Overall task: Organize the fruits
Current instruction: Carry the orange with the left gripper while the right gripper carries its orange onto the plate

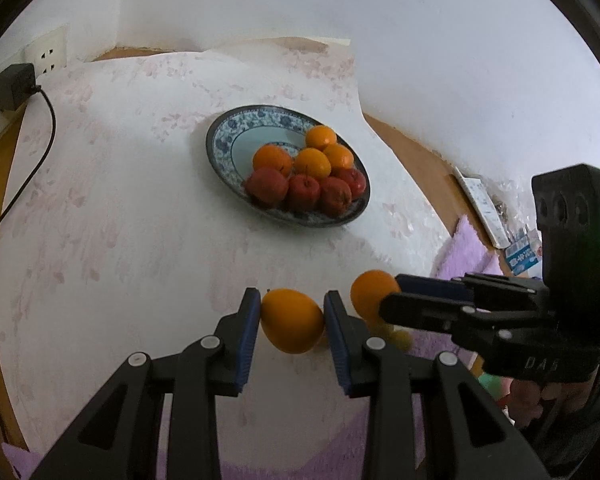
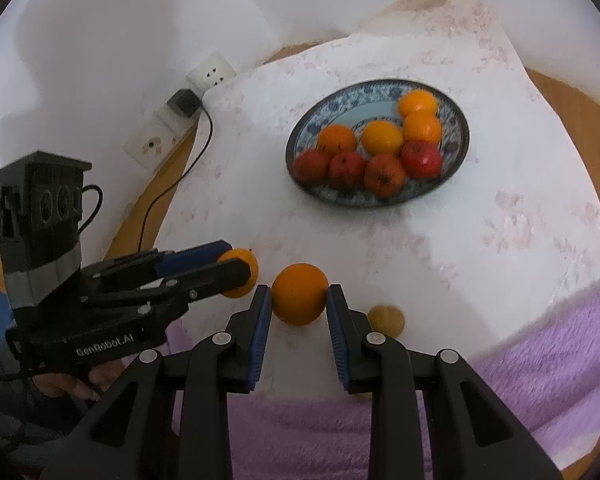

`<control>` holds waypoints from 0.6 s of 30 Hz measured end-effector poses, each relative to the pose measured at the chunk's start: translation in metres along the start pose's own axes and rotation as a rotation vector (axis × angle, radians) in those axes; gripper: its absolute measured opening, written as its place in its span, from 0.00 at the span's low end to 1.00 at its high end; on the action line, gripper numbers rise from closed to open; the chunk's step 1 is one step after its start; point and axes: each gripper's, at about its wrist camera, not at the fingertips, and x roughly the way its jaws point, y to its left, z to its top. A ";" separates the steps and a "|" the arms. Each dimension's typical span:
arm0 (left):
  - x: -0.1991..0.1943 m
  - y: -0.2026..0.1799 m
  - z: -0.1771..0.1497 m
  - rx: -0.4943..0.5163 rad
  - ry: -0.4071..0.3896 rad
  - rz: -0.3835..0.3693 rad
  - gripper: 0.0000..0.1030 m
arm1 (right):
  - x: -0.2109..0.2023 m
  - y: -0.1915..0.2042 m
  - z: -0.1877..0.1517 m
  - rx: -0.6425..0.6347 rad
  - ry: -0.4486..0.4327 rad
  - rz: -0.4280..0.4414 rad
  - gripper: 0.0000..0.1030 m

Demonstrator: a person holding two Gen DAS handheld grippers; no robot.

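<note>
The left gripper (image 1: 292, 320) is clamped on an orange (image 1: 292, 320), its blue pads (image 1: 247, 320) pressed against both sides of the fruit. The right gripper (image 2: 299, 300) grips a second orange (image 2: 299, 294) the same way, and both fruits hang near the front edge of the white cloth (image 2: 480, 240) that covers the table. The two grippers sit close side by side — in the left wrist view the right one reaches in from the right with its fruit just beside the left one's pad.

Between the grippers and the plate (image 2: 458, 152) lies a wide bare stretch of cloth. The plate, blue-patterned, holds four oranges at the back and four red apples (image 2: 421, 159) in a row at the front (the left part of its well is bare). A small yellowish fruit (image 2: 387, 321) lies on the cloth just right of the right gripper, near where a purple towel (image 2: 540, 360) overlaps the cloth edge. The wooden table rim (image 2: 580, 112) shows past the cloth on the right and left.

Writing: "GenRobot.AI" on the left gripper's body in the right wrist view, and "DAS" on the right gripper's body in the left wrist view. A charger (image 1: 12, 86) is plugged into a wall socket (image 1: 48, 54) at the far left.
</note>
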 end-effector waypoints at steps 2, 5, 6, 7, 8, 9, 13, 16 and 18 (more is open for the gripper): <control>0.001 0.000 0.005 0.002 -0.007 0.003 0.33 | -0.001 -0.002 0.006 0.002 -0.007 -0.001 0.28; 0.000 0.002 0.013 -0.005 -0.022 0.008 0.33 | -0.002 -0.005 0.017 0.004 -0.020 0.000 0.28; 0.000 0.004 0.016 -0.014 -0.028 0.002 0.33 | -0.002 -0.007 0.021 0.006 -0.025 0.001 0.28; -0.001 0.005 0.019 -0.018 -0.035 0.000 0.33 | -0.003 -0.009 0.024 0.007 -0.029 0.002 0.28; -0.001 0.005 0.023 -0.014 -0.044 0.006 0.33 | -0.004 -0.011 0.027 0.008 -0.033 0.001 0.28; -0.001 0.005 0.026 -0.010 -0.049 0.009 0.33 | -0.004 -0.013 0.031 0.009 -0.037 0.002 0.28; 0.002 0.007 0.038 0.002 -0.060 0.014 0.33 | -0.004 -0.019 0.046 0.014 -0.052 0.003 0.28; 0.006 0.010 0.046 0.000 -0.064 0.019 0.33 | -0.004 -0.022 0.056 0.010 -0.062 0.006 0.28; 0.008 0.012 0.050 -0.001 -0.068 0.023 0.33 | -0.004 -0.023 0.061 0.003 -0.066 0.006 0.28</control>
